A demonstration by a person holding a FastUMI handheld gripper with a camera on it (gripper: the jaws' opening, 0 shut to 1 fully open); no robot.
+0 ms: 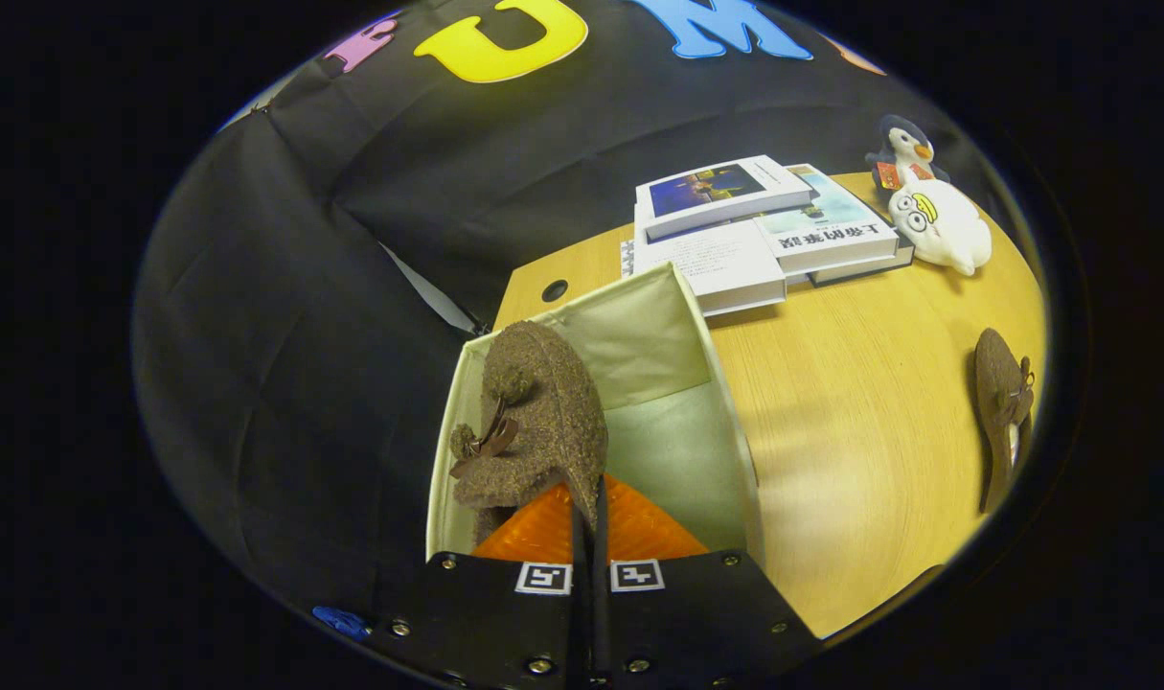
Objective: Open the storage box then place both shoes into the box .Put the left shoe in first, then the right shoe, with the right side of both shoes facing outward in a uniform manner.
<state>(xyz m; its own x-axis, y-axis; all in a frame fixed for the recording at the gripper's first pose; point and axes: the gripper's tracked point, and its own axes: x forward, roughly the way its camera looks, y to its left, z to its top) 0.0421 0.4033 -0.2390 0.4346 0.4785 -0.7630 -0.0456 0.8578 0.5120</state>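
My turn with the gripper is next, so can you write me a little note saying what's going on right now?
Gripper: fingers pinched together on the edge of a brown shoe.
That shoe hangs over the open storage box, near its left wall.
The other shoe lies on the table, off to the right.
Done: box open.
Left: release this shoe inside, then fetch the second.

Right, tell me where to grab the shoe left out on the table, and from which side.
Grip the second shoe by its thin heel-end rim, probably coming from above: it lies on the table to the right of the open box, nothing crowding it. The gripper is shut on the first shoe over the box and must release first.
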